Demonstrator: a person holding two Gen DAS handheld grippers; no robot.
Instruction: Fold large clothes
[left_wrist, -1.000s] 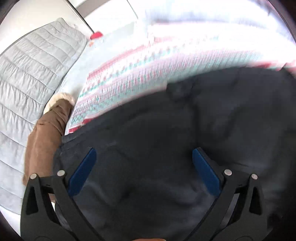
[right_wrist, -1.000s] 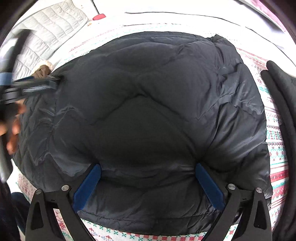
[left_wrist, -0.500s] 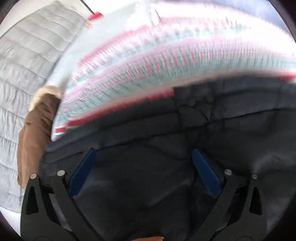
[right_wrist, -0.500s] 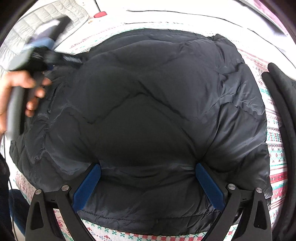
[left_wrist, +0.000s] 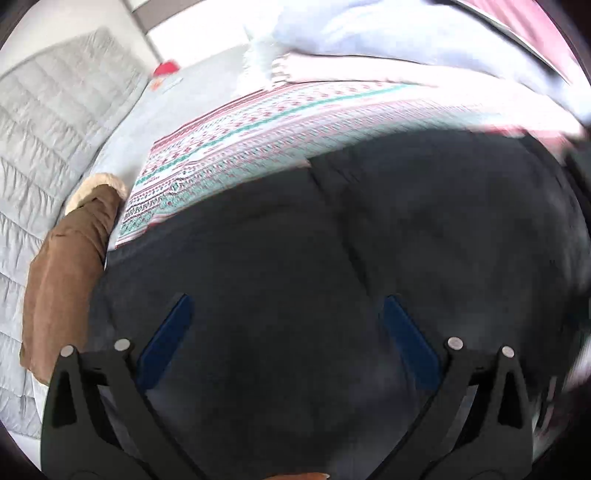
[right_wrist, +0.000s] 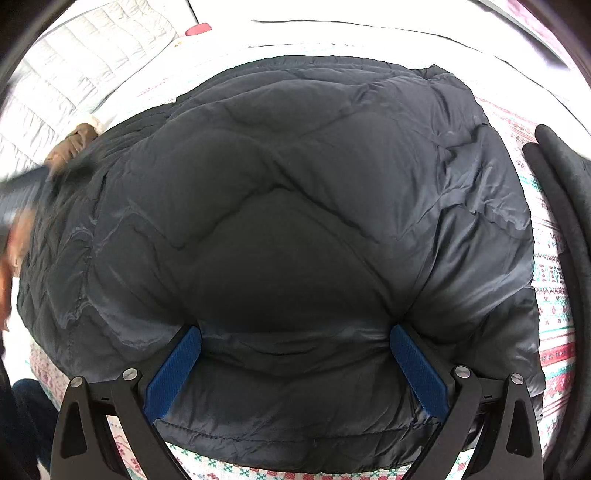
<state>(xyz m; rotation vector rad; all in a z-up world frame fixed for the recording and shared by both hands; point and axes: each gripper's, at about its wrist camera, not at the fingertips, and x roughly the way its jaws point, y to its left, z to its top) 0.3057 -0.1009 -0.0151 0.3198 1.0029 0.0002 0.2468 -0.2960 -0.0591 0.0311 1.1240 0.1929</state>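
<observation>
Since a second ago, left tongs (left_wrist: 284, 317) have swung back across the black puffer jacket (right_wrist: 295, 221), more patterned blanket (left_wrist: 258, 133) showing beyond. Jacket: lying on the bed, bundled into a compact mound; folding looks well along, edges left to tidy. Right tongs (right_wrist: 295, 343): wide apart, pressed into the padding, clamping nothing. Left tongs: likewise apart, empty, over the jacket.

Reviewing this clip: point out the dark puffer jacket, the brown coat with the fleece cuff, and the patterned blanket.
dark puffer jacket (right_wrist: 295, 229): right wrist view, quilted middle panel.
brown coat (left_wrist: 70, 266): left wrist view, sleeve below the cuff.
patterned blanket (left_wrist: 258, 136): left wrist view, striped area beyond the jacket.
</observation>
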